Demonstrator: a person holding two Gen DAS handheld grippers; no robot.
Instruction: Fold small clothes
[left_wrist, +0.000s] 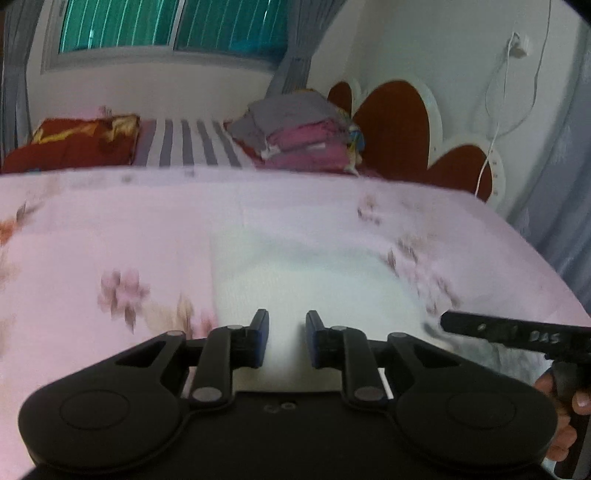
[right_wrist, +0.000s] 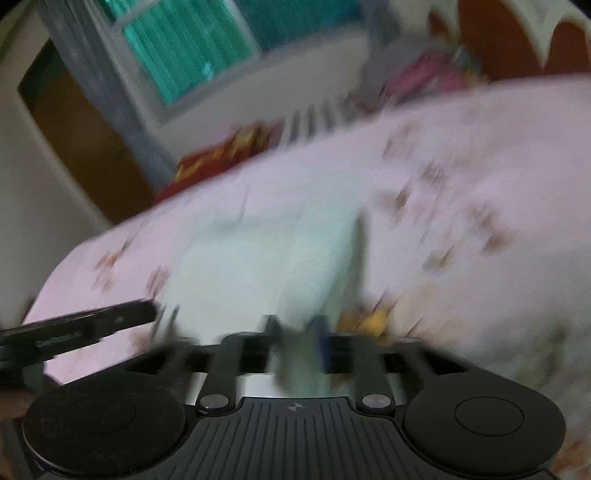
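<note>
A small white garment (left_wrist: 314, 273) lies flat on the pink floral bedsheet (left_wrist: 92, 229). My left gripper (left_wrist: 287, 321) hangs just above its near edge with the jaws a little apart and nothing between them. In the right wrist view, which is motion-blurred, my right gripper (right_wrist: 297, 328) is shut on a fold of the white garment (right_wrist: 280, 258) and lifts that part off the bed. The right gripper's finger shows in the left wrist view (left_wrist: 517, 334); the left gripper's finger shows in the right wrist view (right_wrist: 85, 326).
A stack of folded grey and pink clothes (left_wrist: 303, 129) sits at the far side of the bed by the red headboard (left_wrist: 399, 129). A red pillow (left_wrist: 70, 144) and a striped sheet (left_wrist: 188, 144) lie beyond. A white cable (left_wrist: 491, 122) hangs on the wall.
</note>
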